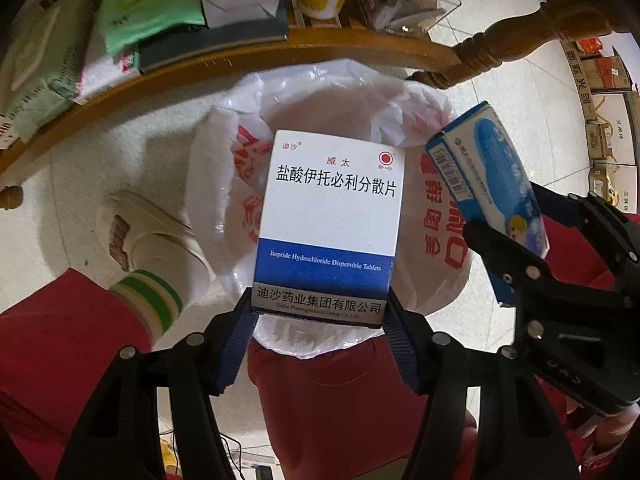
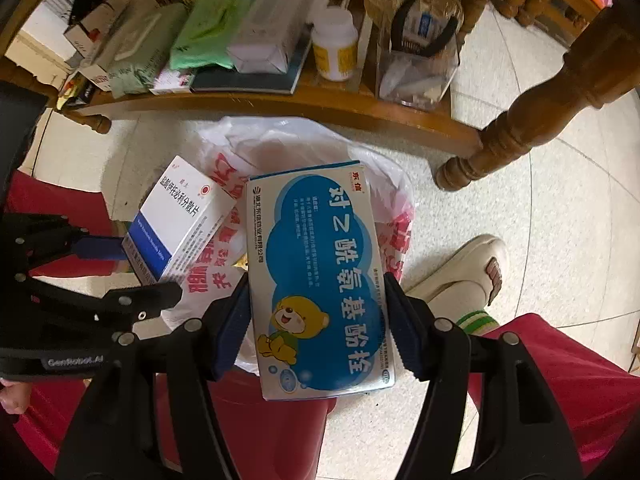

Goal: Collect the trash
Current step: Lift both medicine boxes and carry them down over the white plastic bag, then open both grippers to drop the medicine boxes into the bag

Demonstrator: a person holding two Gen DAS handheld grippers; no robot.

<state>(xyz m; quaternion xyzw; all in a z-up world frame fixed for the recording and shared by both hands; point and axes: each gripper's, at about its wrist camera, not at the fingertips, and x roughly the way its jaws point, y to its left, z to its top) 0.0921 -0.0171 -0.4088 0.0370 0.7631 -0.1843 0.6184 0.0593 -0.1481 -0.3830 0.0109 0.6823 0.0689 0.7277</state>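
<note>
Red plastic formed the bin (image 1: 340, 392), lined with a white bag (image 1: 320, 92), apparently empty, at centre frame. Over it the left gripper (image 1: 320, 316) pinched the white-and-blue box (image 1: 332, 216) by its lower end; the right gripper (image 2: 316, 320) clamped the cartoon box (image 2: 316, 272) across its sides. Both cartons looked light, stiff, crushable.

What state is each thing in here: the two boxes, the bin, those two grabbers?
White box: closed, clamped, over the bin.
Blue box: closed, clamped, over the bin.
Bin: open, bag-lined.
Left gripper: shut on white box.
Right gripper: shut on blue box.
</note>
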